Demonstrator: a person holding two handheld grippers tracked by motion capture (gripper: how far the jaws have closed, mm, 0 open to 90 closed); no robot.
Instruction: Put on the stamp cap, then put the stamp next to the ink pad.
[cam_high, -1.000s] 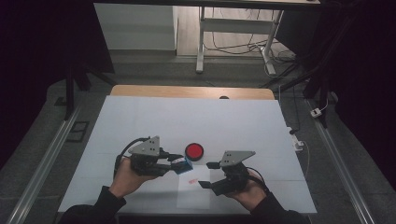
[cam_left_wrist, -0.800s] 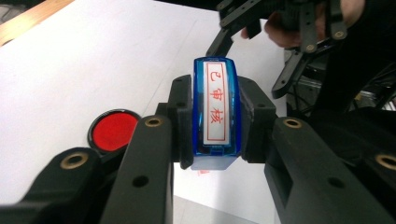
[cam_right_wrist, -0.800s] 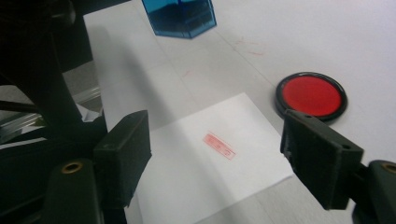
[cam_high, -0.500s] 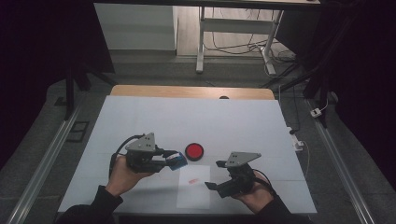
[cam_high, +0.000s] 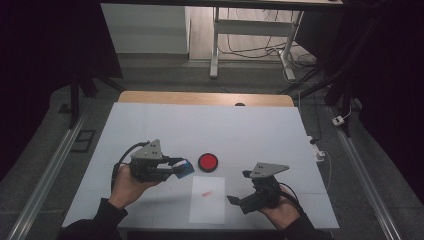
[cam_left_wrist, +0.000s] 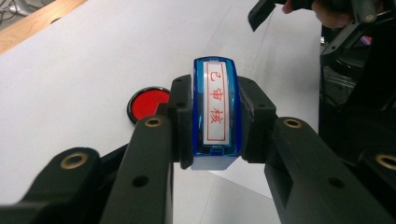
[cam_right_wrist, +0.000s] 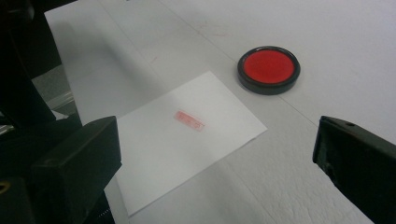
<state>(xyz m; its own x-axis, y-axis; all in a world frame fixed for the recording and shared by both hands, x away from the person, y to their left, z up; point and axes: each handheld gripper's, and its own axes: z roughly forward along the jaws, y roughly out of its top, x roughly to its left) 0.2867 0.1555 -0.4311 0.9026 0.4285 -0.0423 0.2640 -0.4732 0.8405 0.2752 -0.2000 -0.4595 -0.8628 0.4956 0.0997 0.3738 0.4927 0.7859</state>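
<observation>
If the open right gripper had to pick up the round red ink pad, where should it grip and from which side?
Best from straight above, jaws spanning the black rim of the ink pad across its width. It lies flat and low on the table, so a level approach finds little side wall. The right gripper is open with nothing between its jaws; the stamped paper lies beside the pad, apart.

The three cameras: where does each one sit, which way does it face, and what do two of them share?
High view: above the person's side, facing forward and down on the white table; both forearms show.
Left gripper view: on the left hand-held gripper, looking along jaws clamping a blue rectangular stamp.
Right gripper view: on the right hand-held gripper, jaws open, facing the stamped white paper sheet.
Shared: the round red ink pad.
</observation>
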